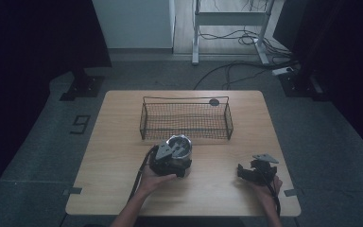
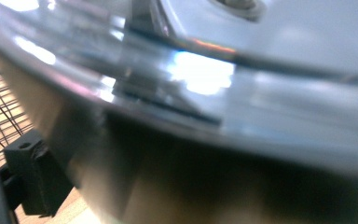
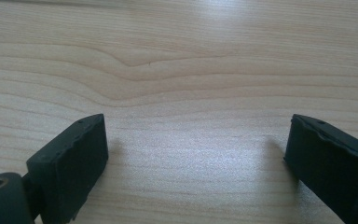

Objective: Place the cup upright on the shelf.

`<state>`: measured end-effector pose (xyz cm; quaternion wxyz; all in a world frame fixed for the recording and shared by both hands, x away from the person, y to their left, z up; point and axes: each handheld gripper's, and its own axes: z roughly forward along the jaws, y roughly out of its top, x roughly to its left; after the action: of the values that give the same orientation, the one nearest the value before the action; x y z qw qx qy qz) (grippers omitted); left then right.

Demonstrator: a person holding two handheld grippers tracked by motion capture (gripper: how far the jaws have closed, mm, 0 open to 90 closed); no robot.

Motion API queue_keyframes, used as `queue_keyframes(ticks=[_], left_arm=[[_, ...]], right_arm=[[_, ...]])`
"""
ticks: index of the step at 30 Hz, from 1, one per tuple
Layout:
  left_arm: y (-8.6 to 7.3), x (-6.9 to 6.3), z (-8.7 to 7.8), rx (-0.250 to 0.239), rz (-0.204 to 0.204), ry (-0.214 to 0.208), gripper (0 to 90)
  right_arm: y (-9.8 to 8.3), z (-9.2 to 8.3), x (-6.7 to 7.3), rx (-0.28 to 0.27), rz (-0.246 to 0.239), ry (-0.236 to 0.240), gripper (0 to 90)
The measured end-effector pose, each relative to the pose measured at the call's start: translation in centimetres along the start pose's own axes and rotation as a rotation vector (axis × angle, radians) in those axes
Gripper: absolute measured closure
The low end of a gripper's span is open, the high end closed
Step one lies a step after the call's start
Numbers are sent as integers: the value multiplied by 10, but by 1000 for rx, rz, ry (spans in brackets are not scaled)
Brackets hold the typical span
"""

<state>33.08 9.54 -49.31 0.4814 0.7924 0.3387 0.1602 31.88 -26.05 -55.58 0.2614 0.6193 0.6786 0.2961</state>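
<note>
A shiny round metal pot (image 1: 180, 145) with a lid sits just in front of the wire basket (image 1: 185, 99), left of the table's middle. My left gripper (image 1: 176, 160) is around it from the near side. In the left gripper view the pot's lid and wall (image 2: 214, 84) are blurred and very close. One black finger (image 2: 32, 177) lies against the wall at the lower left; the other is hidden. My right gripper (image 1: 246, 171) rests low over the table's near right part, open, with bare wood (image 3: 196, 93) between its fingers.
The black wire basket stands at the table's far middle with nothing seen in it. A small dark round spot (image 1: 214, 102) lies by its far right corner. Basket mesh (image 2: 0, 116) shows at the left. Cables trail on the floor beyond the table.
</note>
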Motion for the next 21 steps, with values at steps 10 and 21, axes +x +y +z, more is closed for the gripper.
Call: queue_keyframes(ticks=[10, 21], left_arm=[[0, -1, -2, -6, 35, 1, 33], [11, -1, -18, -33, 35, -5, 36]], right_arm=[[0, 0, 0, 0, 0, 0, 55], [0, 0, 0, 1, 0, 0, 55]])
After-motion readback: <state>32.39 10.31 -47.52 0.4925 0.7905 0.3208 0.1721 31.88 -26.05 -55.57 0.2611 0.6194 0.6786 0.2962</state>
